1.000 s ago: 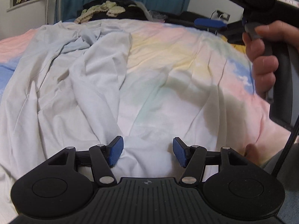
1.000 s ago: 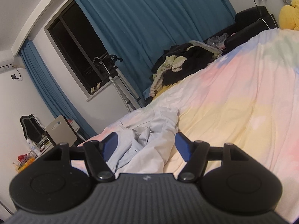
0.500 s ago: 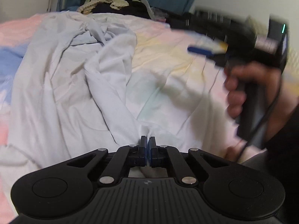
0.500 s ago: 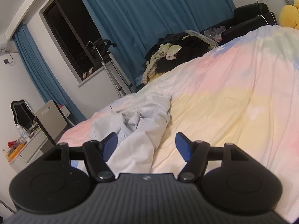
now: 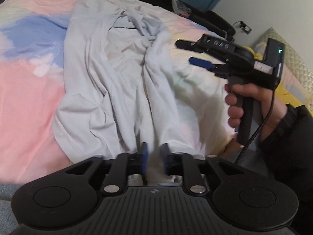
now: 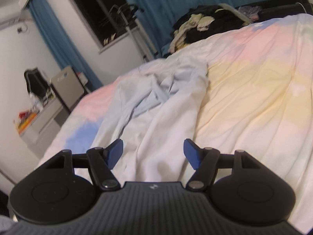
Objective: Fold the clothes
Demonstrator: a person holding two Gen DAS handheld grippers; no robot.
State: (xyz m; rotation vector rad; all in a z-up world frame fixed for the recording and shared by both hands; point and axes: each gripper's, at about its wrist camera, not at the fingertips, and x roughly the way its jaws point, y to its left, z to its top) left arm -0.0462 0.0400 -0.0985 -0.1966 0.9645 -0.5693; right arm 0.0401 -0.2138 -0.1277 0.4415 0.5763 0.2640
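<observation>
I see the pale grey garment (image 5: 121, 90) lying rumpled in long soft folds down the middle of the bed (image 5: 25, 101), its near hem bunched at my left claw (image 5: 154, 156). That claw is narrow, its blue pads pinching a wad of the thin cloth, though blur softens the edges. My right claw (image 6: 153, 152) hovers wide above the garment's near part, nothing between its pads. The pastel bedsheet is smooth cotton. Far off, dark clothes (image 6: 207, 25) are heaped before teal curtains (image 6: 176, 2).

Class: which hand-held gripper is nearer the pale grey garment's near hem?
Left. The left hand-held gripper has hem cloth of the pale grey garment between its fingers; the right hand-held gripper hovers open above it.
</observation>
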